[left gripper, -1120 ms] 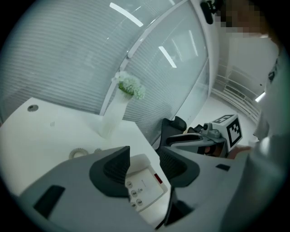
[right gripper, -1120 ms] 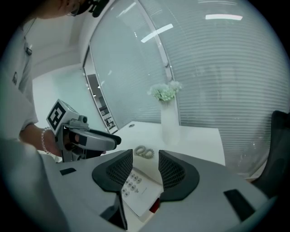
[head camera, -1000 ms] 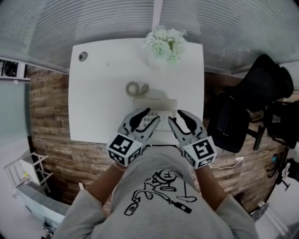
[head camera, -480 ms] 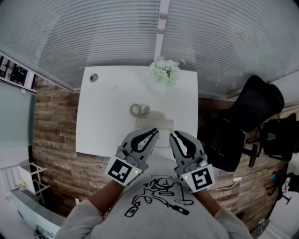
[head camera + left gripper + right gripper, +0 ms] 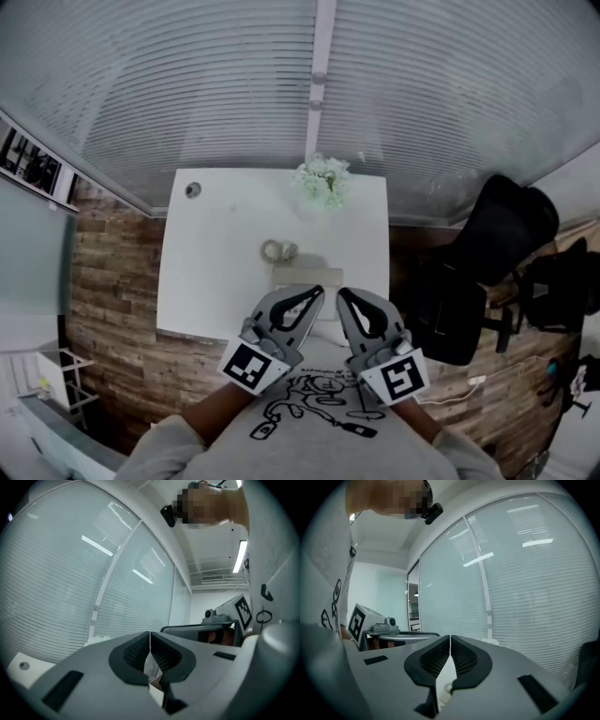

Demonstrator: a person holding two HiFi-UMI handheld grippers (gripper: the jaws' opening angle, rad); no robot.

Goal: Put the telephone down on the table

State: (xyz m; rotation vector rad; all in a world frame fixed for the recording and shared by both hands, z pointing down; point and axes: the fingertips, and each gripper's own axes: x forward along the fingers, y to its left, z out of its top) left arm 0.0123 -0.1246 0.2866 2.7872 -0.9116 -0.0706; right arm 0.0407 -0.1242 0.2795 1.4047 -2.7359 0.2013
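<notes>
1. Both tools have come up off the bench toward the chest since the earlier frame, and their jaws have just been closing. The left tool (image 5: 317, 294) and right tool (image 5: 342, 295) now have their pads together, with nothing between them.
2. The telephone (image 5: 298, 276) lies flat on the bench (image 5: 206, 272) at the middle of the near edge. It sits just beyond the tool tips and touches neither.
3. Judgement: the put-down looks finished, so the step in hand is the withdrawal.
4. To do it well, retreat up and back over the near edge and do not sweep sideways across the telephone. The grey ring-shaped item (image 5: 278, 250) just beyond it and the flowers (image 5: 322, 180) at the far edge lie outside that path.
5. The tools cover the telephone's near side, so I cannot tell whether it sits square. Clear the view and check before logging it as done.
</notes>
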